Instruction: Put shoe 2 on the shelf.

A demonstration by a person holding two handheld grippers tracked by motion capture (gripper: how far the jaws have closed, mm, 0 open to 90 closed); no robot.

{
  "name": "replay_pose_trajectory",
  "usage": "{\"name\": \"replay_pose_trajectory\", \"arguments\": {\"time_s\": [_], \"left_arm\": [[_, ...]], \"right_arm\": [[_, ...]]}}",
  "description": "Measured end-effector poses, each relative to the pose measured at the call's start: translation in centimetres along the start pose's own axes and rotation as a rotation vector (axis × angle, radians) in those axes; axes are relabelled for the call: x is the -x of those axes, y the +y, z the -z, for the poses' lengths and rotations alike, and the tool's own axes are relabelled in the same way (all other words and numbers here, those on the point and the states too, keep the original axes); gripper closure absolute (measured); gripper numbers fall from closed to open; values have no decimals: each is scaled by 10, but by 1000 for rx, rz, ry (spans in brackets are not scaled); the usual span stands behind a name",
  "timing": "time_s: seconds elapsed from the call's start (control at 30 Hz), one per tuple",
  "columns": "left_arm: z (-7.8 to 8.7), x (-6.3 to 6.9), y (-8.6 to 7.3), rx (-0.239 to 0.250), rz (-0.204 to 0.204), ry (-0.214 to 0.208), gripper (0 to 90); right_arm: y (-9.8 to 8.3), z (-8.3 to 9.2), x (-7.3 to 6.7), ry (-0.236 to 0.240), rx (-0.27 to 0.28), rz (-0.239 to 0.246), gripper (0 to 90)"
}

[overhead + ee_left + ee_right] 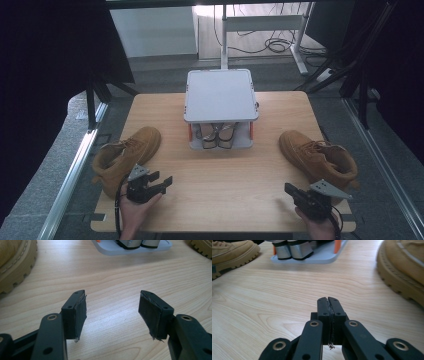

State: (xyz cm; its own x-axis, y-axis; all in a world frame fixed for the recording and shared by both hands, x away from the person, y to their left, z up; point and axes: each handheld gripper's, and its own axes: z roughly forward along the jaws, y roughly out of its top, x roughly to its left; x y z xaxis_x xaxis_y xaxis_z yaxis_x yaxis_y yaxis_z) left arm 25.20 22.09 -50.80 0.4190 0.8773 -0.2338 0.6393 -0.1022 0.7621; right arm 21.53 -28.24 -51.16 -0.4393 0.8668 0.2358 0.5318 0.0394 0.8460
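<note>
Boots frame the scene on a pale wooden worktop (220,170): one tan boot (125,157) lies at about nine o'clock of the worktop's centre, toe pointing away toward one o'clock, and the other tan boot (320,157) lies at about three o'clock, toe pointing toward eleven. At twelve o'clock, near the far edge, stands a small grey two-tier rack (221,95) with orange posts, a pair of dark-and-silver shoes (217,135) tucked on its lower shelf. The left hand-held gripper (165,182) sits at about seven o'clock, just beside the heel of the left boot, its jaws spread wide with nothing but bare wood between them; in the left gripper view (112,307) the pads stand well apart above the grain. The right hand-held gripper (289,189) sits at about five o'clock, just beside the right boot's heel, its jaws pressed together and holding nothing, as the right gripper view (328,301) shows.
</note>
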Motion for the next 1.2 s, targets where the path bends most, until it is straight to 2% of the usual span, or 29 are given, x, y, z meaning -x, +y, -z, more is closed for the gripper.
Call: {"name": "replay_pose_trajectory", "arguments": {"time_s": [0.17, 0.37, 0.47, 0.53, 0.7, 0.77, 0.97, 1.07, 1.2], "left_arm": [[4, 2, 4, -9, -18, -2, 385], [22, -1, 10, 21, -24, 22, 387], [34, -6, 14, 35, -7, 22, 388], [41, -7, 17, 37, -5, 17, 387], [65, -10, 29, 76, -21, 55, 386], [75, -14, 34, 98, -20, 71, 387], [97, -36, 46, 146, 13, 127, 387], [103, -48, 50, 163, 40, 135, 387], [109, -64, 54, 182, 69, 173, 387]], "right_arm": [[3, -16, -10, 37, -41, 31, 882], [5, -34, -17, 80, -84, 56, 858], [5, -40, -19, 95, -105, 66, 800], [4, -42, -20, 123, -129, 76, 738], [4, -42, -22, 129, -140, 69, 634], [3, -43, -22, 128, -143, 61, 593], [0, -45, -25, 116, -155, 66, 552], [-1, -47, -26, 111, -158, 70, 544], [-1, -47, -26, 111, -159, 65, 541]]}}
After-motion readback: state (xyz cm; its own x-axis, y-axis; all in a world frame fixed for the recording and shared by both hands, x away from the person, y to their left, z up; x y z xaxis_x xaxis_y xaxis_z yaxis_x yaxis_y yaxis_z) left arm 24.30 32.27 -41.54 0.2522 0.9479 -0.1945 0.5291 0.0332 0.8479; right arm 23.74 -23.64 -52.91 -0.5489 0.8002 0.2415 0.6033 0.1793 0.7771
